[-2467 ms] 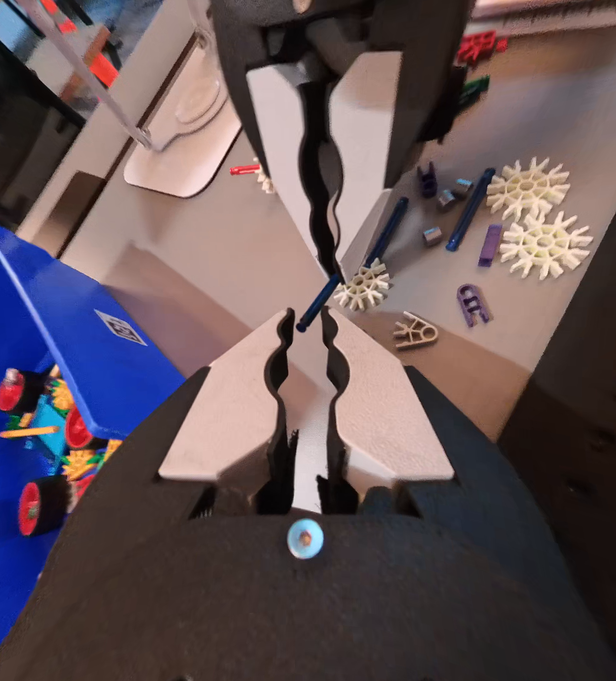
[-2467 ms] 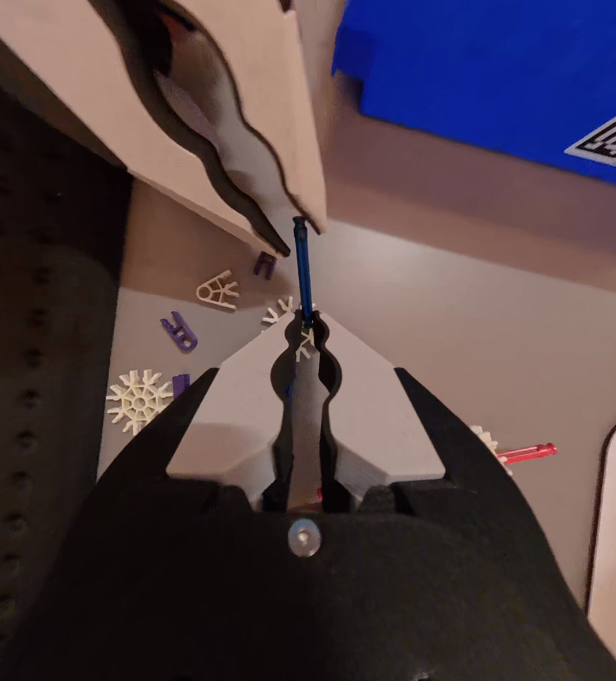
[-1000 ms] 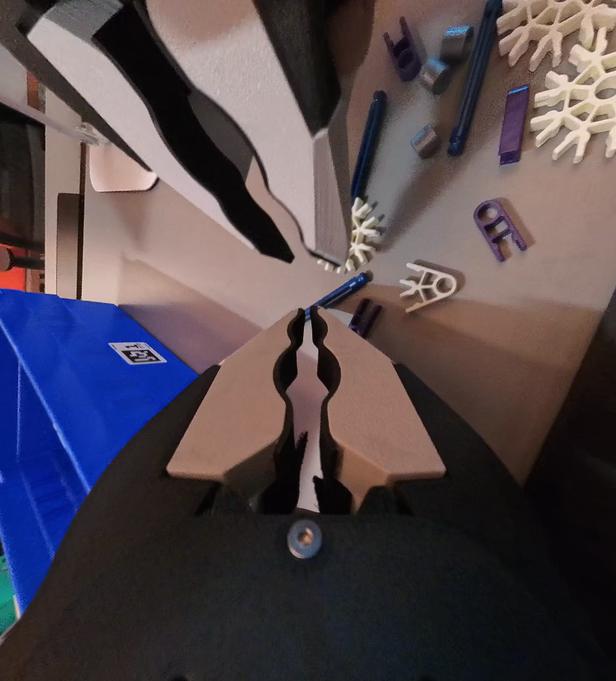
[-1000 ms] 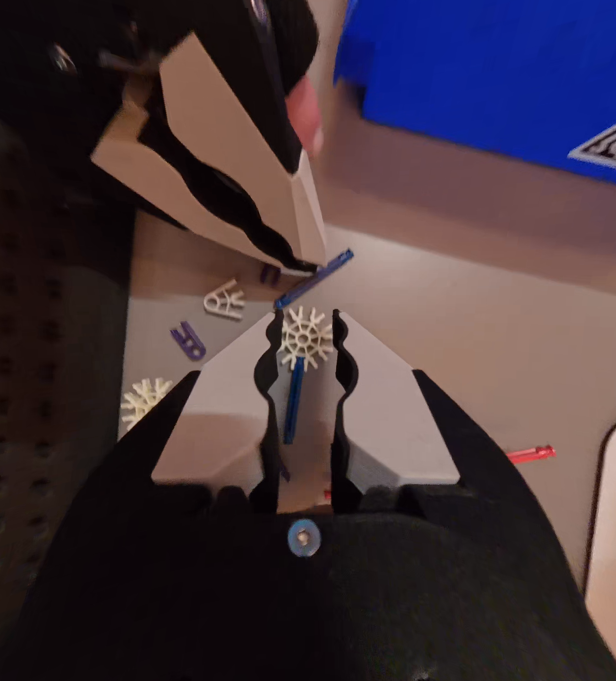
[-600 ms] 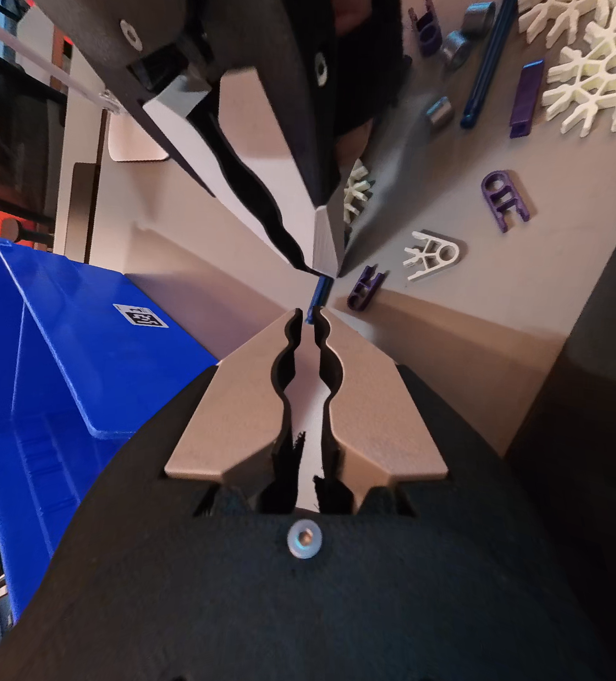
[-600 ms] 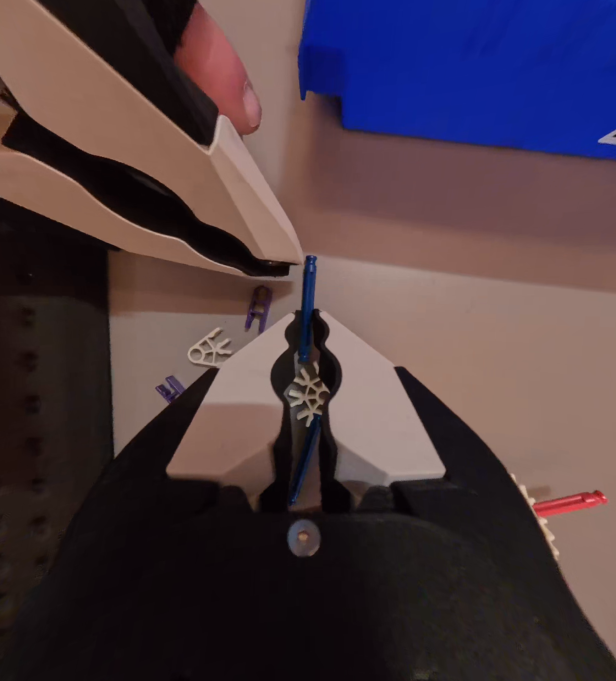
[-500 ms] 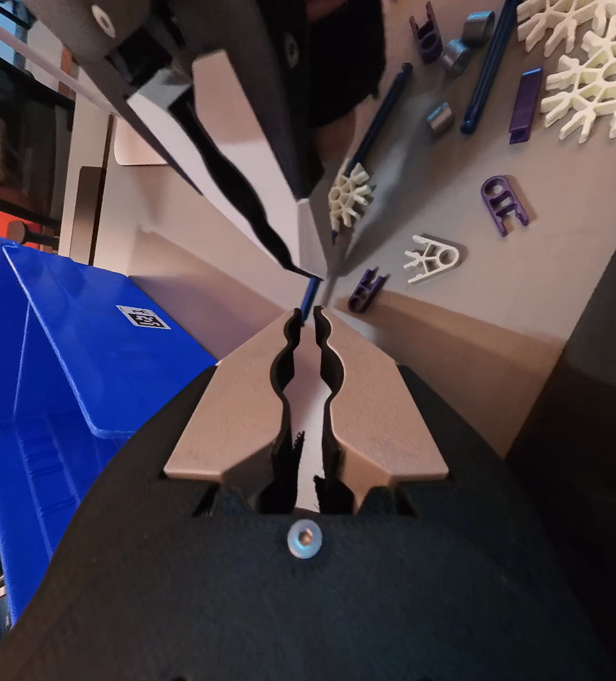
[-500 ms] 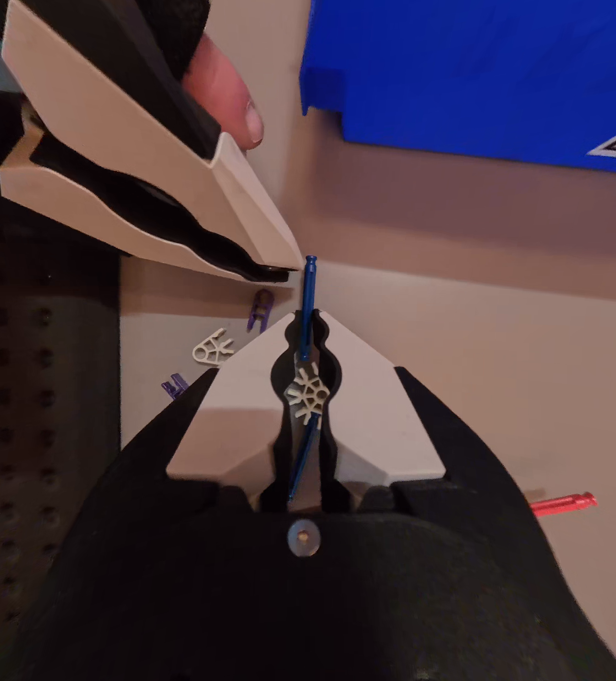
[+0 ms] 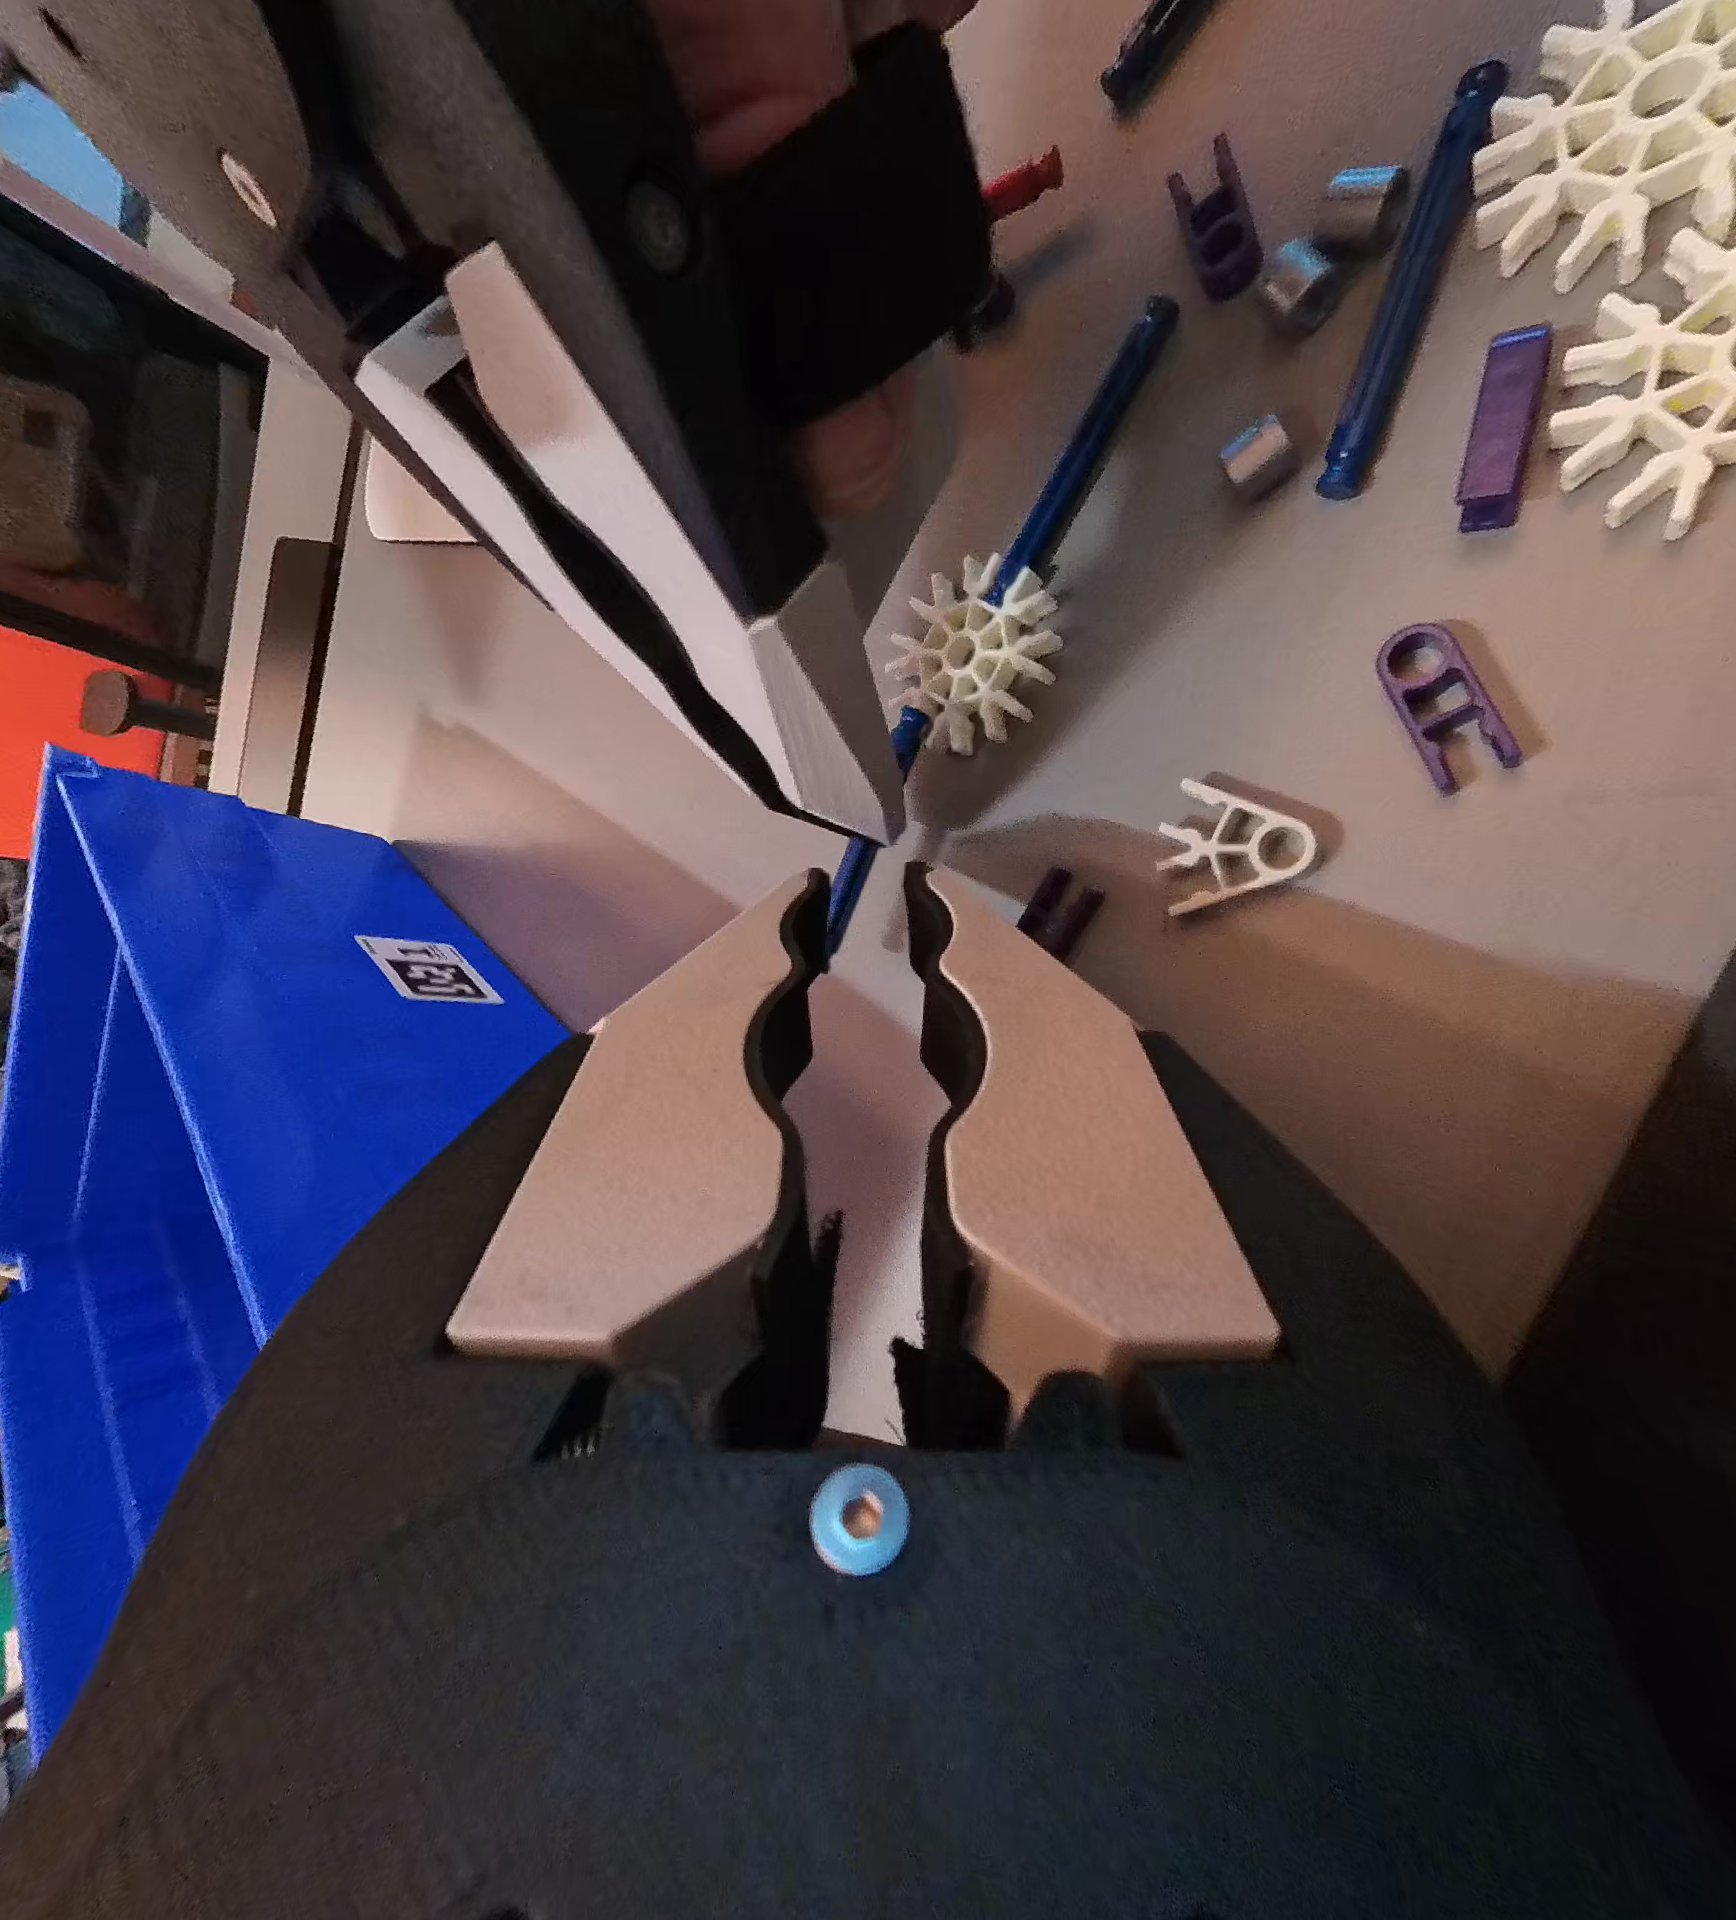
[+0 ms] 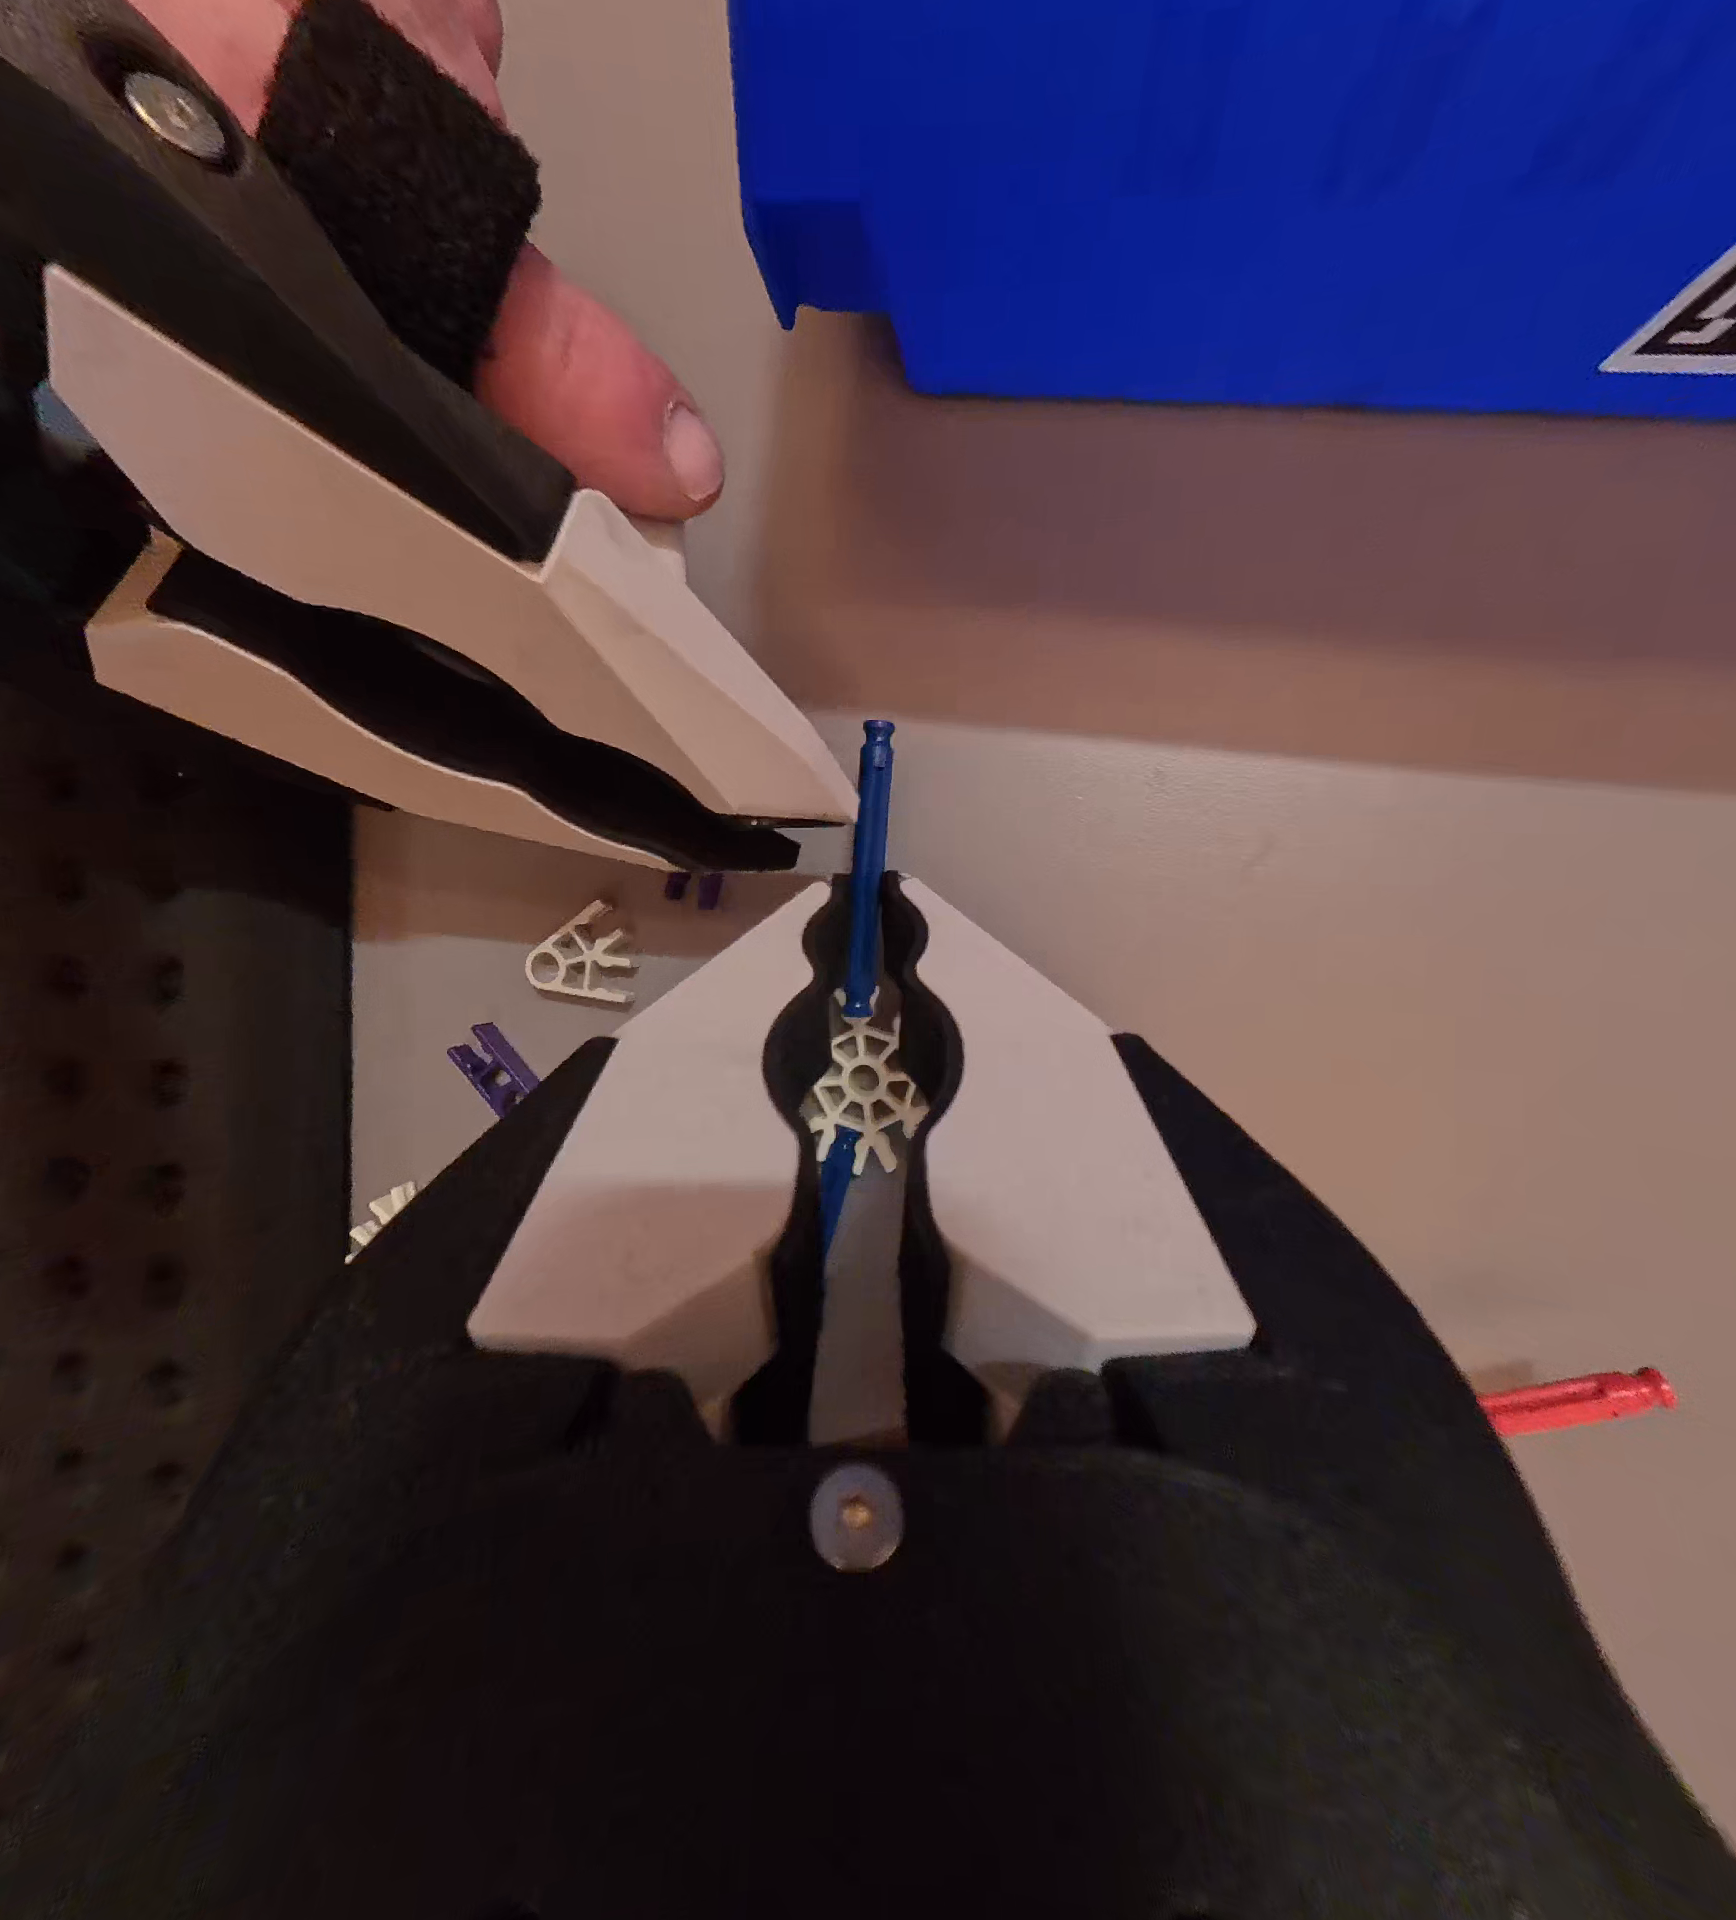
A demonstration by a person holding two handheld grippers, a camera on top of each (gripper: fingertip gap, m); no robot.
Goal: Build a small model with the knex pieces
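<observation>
the right tongs (image 10: 869,894) are pressed together on a thin blue rod (image 10: 872,800). the rod sticks out past the tips, up off the table (image 10: 1363,1039). a small white star (image 10: 864,1091) sits on the rod, in the round hollow between the two fingers. a second blue stick runs back from the star.

the left tongs (image 9: 864,899) are spread a little. the free end of the rod lies between the tips, close by one finger (image 9: 791,935). they do not pinch it. i cannot tell if that finger touches it.

the rod is thin and smooth, so i think it would slip or twist easily. a good grip would be square across it, with the rod in the middle of the gap, and the right tongs held tight and steady.

a blue bin (image 10: 1259,187) stands just behind. a red rod (image 10: 1570,1403) lies off to the side. big white stars (image 9: 1674,135) and purple bits (image 9: 1446,707) lie on the table.
</observation>
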